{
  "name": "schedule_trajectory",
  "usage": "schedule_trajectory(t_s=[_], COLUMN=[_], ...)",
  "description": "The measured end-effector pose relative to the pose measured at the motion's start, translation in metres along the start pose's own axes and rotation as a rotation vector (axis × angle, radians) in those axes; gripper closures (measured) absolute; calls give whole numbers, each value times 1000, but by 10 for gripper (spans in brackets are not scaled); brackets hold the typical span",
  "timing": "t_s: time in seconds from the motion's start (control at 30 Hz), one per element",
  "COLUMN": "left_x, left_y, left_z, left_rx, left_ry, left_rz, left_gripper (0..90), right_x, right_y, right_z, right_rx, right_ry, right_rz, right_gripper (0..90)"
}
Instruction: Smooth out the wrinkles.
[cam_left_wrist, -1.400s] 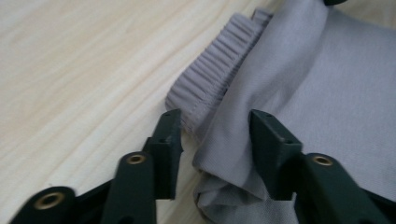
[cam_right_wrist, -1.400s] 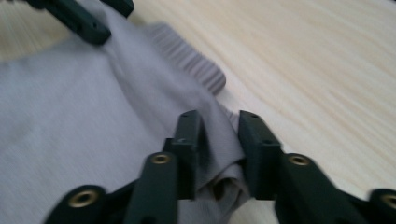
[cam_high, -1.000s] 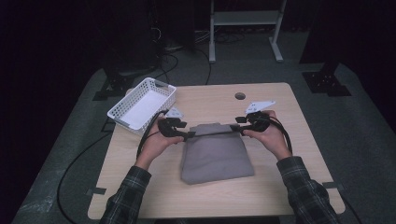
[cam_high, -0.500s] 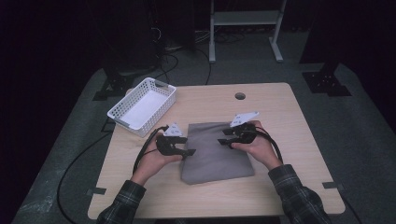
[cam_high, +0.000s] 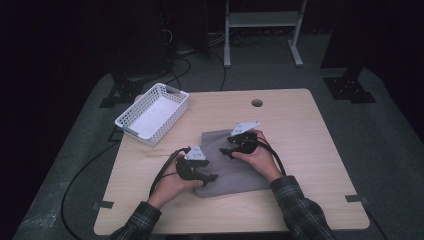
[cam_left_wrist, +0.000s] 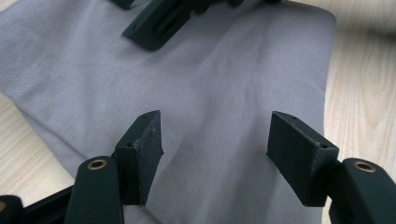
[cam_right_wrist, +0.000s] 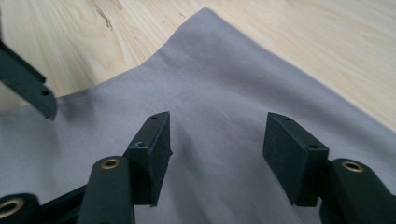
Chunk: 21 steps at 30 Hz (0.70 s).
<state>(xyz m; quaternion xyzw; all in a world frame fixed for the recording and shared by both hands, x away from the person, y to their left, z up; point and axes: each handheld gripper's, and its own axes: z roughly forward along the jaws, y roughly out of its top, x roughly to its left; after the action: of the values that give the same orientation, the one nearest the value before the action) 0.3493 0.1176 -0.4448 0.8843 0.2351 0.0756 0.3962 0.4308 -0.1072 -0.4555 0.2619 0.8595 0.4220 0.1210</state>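
A grey folded cloth (cam_high: 240, 172) lies flat on the wooden table (cam_high: 305, 135), near its front edge. My left gripper (cam_high: 212, 178) hovers low over the cloth's near left corner, jaws open, with only cloth (cam_left_wrist: 224, 79) beneath and nothing pinched (cam_left_wrist: 215, 140). My right gripper (cam_high: 226, 151) is over the cloth's far middle part. Its jaws have just been opening and stand open (cam_right_wrist: 217, 135), with cloth (cam_right_wrist: 219, 88) under them but not between the pads. Each gripper view shows a jaw of the other gripper at its edge.
A white slotted basket (cam_high: 152, 114) stands at the table's back left. A round cable hole (cam_high: 257, 103) sits near the far edge. Black cables trail from both grippers toward the person. Bare wood lies right of the cloth.
Both hands came from the cloth's far edge toward the near side, over the cloth. The right gripper's jaws stand wider than before. The cloth now lies flat.
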Motion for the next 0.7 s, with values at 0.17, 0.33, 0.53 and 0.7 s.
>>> schedule_trajectory(t_s=[0.17,0.33,0.53,0.7], left_x=[0,3,6,9], left_y=[-1,-1,-1,-1], left_z=[1,-1,-5,-8], left_rx=[-1,-5,-18,-20], left_ry=[1,10,20,28], left_rz=[-4,-5,-19,-23], left_gripper=[337,325,317,313], right_x=[5,11,13,11], right_y=[-2,-10,-11,-14], right_z=[13,26,25,22], right_rx=[21,33,39,46], right_ry=[-8,-37,-48,-41], right_rz=[-14,-56,-61,-41], right_gripper=[351,286,287,290])
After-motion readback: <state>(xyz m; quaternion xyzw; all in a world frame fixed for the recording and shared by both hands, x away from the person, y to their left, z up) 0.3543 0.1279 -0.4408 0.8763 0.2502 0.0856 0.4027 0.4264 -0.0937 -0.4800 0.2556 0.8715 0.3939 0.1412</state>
